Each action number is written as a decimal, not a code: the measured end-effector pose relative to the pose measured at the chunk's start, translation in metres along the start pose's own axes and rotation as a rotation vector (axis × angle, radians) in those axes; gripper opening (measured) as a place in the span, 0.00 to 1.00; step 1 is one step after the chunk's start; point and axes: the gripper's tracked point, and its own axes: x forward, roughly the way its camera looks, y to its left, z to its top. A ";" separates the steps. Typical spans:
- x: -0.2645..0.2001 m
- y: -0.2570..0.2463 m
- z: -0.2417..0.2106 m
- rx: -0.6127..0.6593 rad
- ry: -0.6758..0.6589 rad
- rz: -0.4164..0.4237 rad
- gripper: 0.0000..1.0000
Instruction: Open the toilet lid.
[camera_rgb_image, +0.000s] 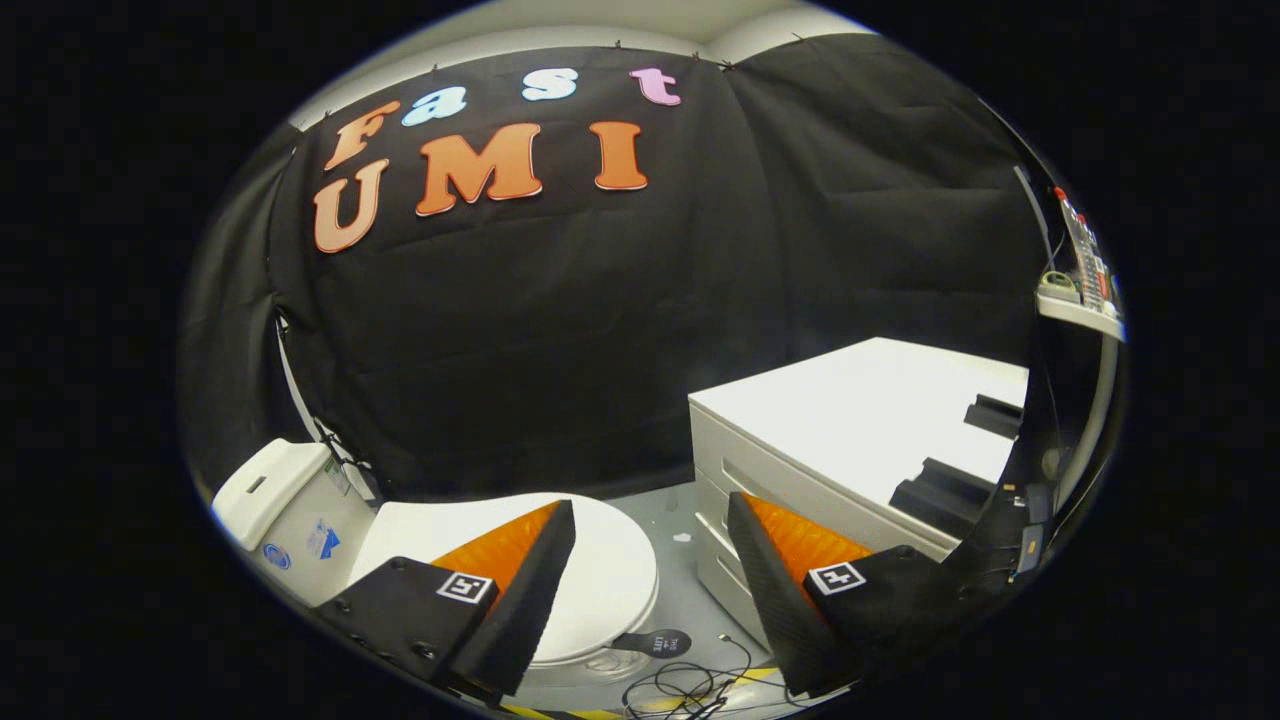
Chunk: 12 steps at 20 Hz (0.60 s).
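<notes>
With the tongs (650, 520) spread wide and nothing between their fingers, I see them hanging above the toilet (480, 560) without touching it. My left finger (530, 590) overlaps the lid (610, 570), which is down flat on the bowl, its rounded front reaching into the gap between the fingers. My right finger (775, 590) sits in front of the lower corner of a white drawer cabinet (800, 440).

Just below the gap, on the grey floor (680, 600), lies a tangle of thin dark cable (690, 685), and near it a dark oval tab (652, 642) pokes out from under the front rim of the toilet seat. I cannot read what is on it.

Behind the lid, beyond my left finger, the white tank (270, 490) stands against the wall, with a few small stickers (300, 548) on its side.

On the right, the cabinet's flat top serves as a surface, carrying two dark blocks (950, 480) near its far edge. Its drawer fronts face the toilet across a narrow strip of floor.

Farther right, a white shelf (1080, 310) juts out higher up, with a device (1085, 250) standing on it that is too small to make out.

Farthest off, black cloth (560, 330) drapes the booth wall behind the toilet and cabinet.
</notes>
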 end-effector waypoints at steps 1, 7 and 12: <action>0.003 -0.002 -0.008 0.013 0.013 -0.003 0.99; 0.023 -0.018 -0.064 0.081 0.096 -0.035 0.99; 0.033 -0.039 -0.108 0.146 0.164 -0.076 0.99</action>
